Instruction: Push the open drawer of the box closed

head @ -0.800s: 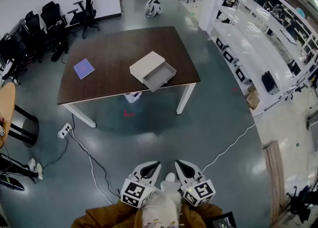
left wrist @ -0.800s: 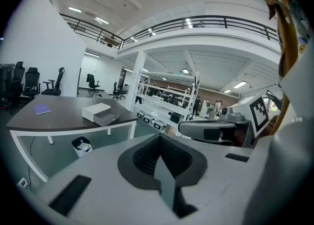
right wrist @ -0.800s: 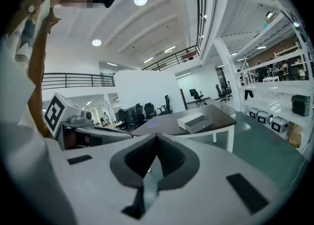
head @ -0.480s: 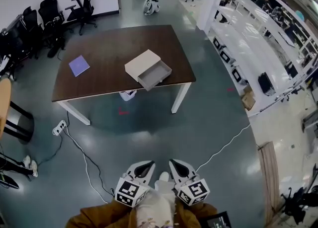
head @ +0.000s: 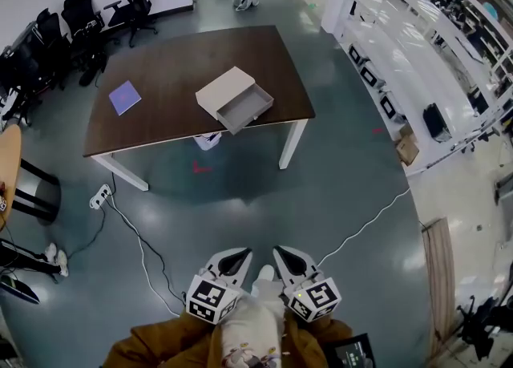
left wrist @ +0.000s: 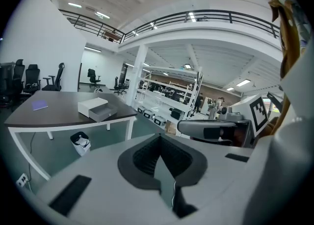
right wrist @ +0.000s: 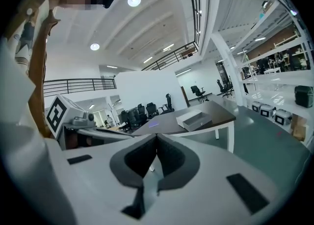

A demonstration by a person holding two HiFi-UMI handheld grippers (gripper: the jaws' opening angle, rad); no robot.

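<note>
We have yet to start: the drawer [head: 247,108] juts open from the box [head: 226,88] on the bench [head: 160,122], upper middle of frame, well apart from our left hand-held gripper [head: 231,257] and right hand-held gripper [head: 288,257], both clenched empty at the bottom.

The flat purple square [head: 124,97] near the dark brown wooden table's [head: 176,78] left edge is too small for us to identify. That table's front edge half-hides a white bin [head: 208,141]. Our brown sleeves [head: 152,346] are cut off below.
</note>
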